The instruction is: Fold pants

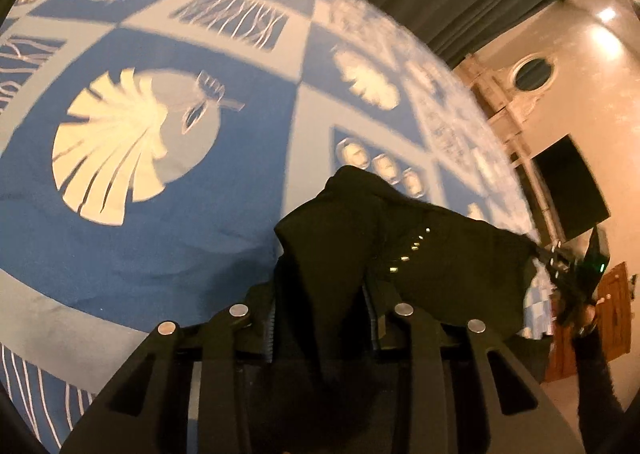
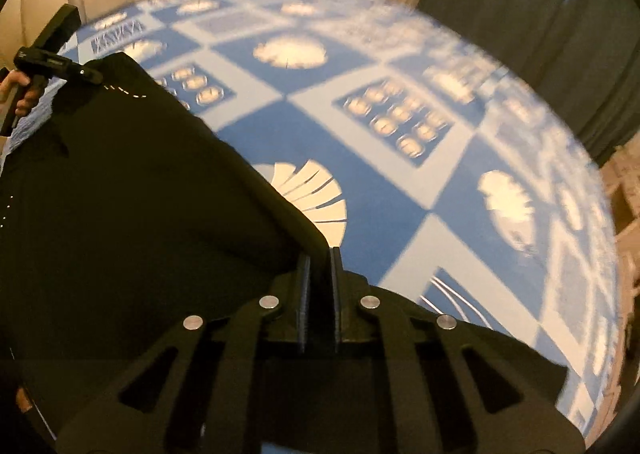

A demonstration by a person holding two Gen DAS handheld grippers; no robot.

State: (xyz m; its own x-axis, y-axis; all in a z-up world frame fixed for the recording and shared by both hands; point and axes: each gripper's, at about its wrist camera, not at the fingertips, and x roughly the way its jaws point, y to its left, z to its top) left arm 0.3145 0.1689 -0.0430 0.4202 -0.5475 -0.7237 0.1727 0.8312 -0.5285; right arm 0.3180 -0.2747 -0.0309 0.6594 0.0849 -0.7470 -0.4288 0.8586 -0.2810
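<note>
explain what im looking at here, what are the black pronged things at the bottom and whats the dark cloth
There is no robot here: a person carries a handheld gripper in each hand, each with a fisheye camera looking along its jaws. One picture is from the left gripper, the other from the right gripper; each also shows in the other's view. The surface is a blue patterned bedspread with shell prints. The dark cloth is black pants, lifted between the two. Both jaws are closed on the pants' fabric, at opposite ends.
</note>
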